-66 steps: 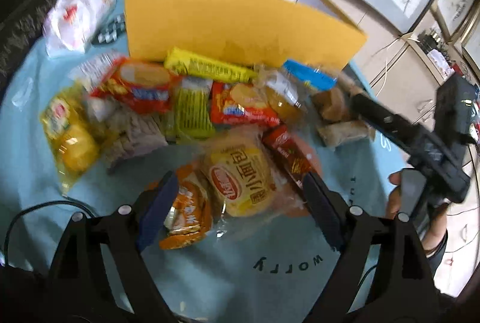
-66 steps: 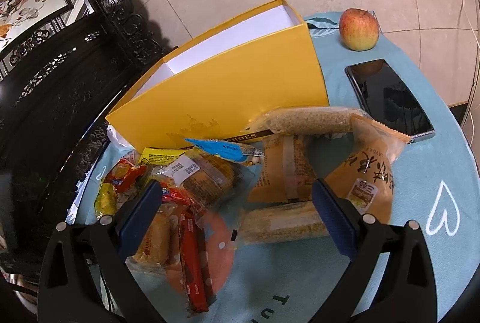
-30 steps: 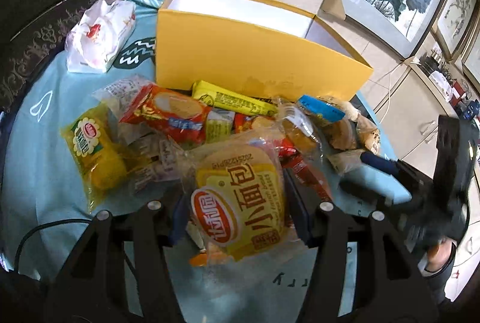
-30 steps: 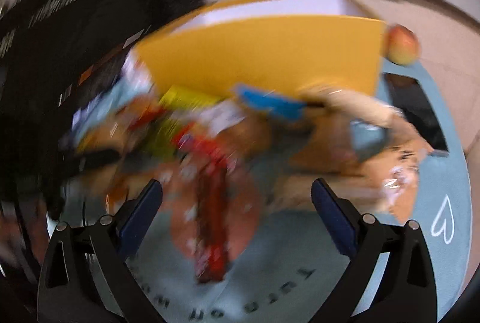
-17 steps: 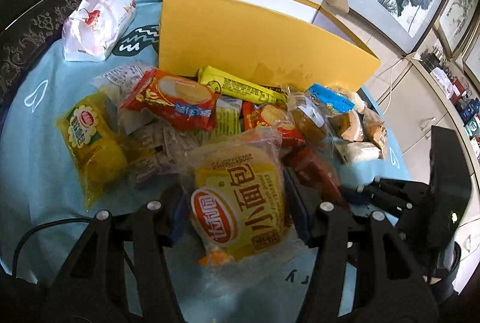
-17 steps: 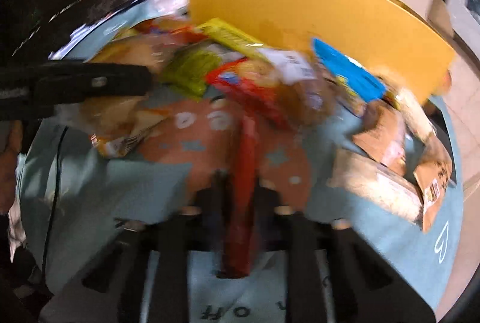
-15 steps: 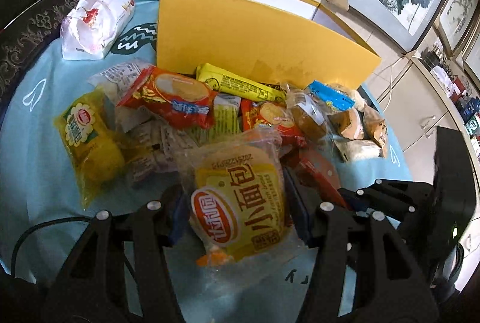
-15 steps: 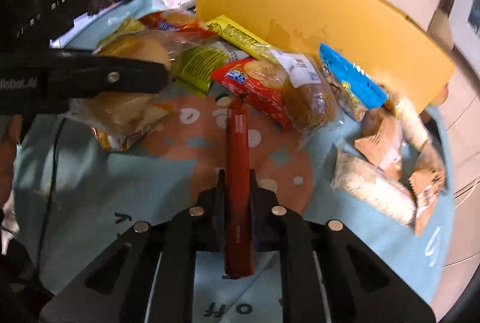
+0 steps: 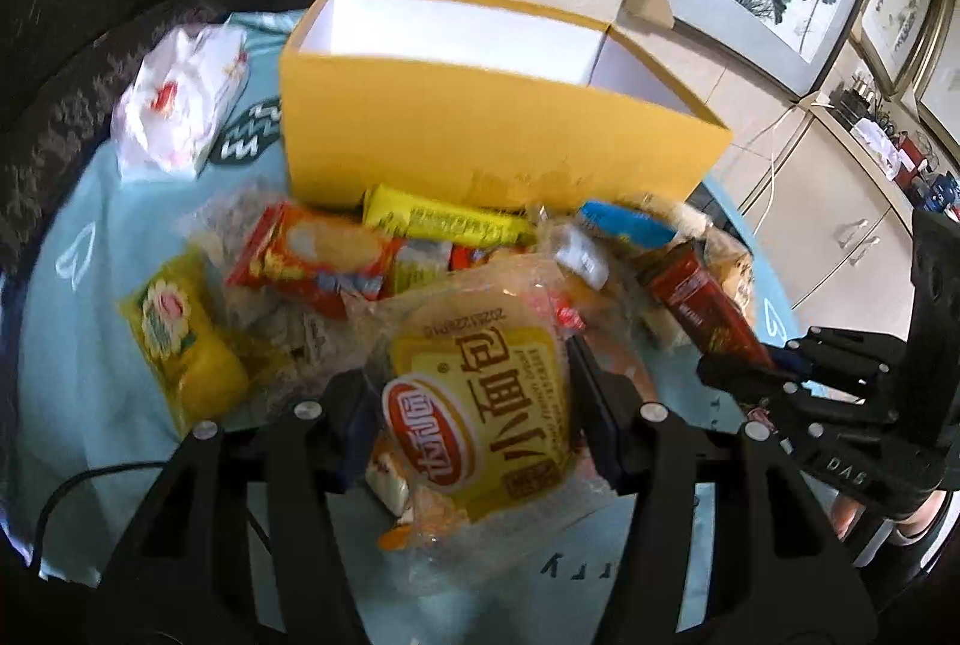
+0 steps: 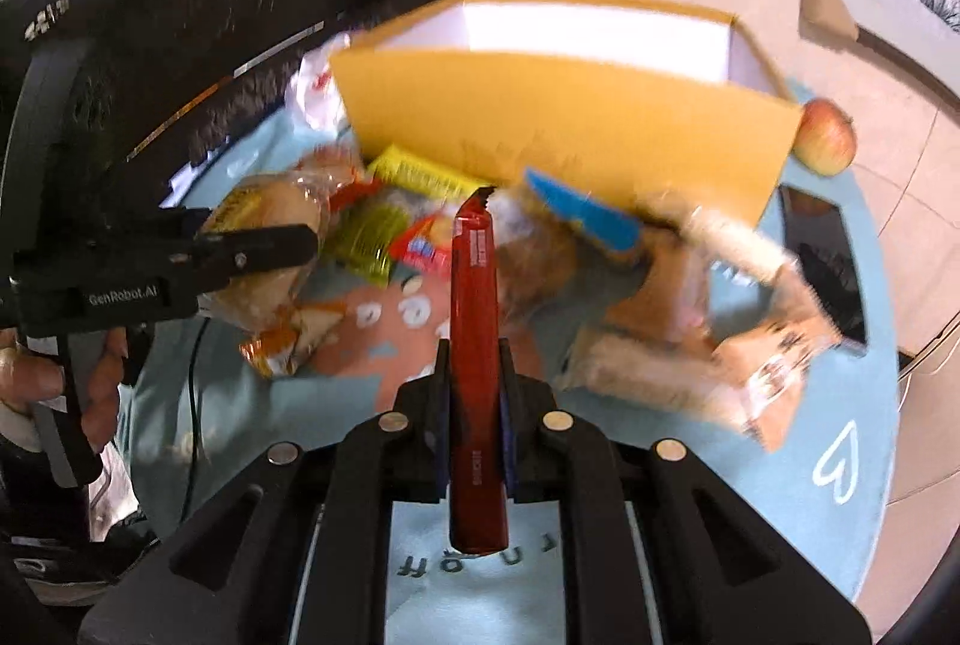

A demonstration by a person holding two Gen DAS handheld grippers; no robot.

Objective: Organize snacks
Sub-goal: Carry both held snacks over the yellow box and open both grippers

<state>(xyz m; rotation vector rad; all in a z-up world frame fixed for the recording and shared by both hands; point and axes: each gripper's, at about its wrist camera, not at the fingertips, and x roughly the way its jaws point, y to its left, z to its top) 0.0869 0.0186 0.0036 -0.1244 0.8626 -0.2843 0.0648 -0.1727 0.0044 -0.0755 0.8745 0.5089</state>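
Clamping your left gripper [image 9: 474, 423] partway closed, you have the yellow bread bun packet [image 9: 480, 405] squeezed between its two fingers, lifted clear of the blue tablecloth [image 9: 54, 297]. Your right gripper [image 10: 474, 405] is shut tight on a long red snack stick [image 10: 476, 345], which runs straight out past the fingertips and also back behind them. Beyond both sets of fingers lies the snack pile [image 9: 336, 255], and farther ahead stands the open yellow box [image 9: 492, 135]. Off past your right fingers' right side sit an apple [image 10: 825, 138] and a phone [image 10: 831, 267].
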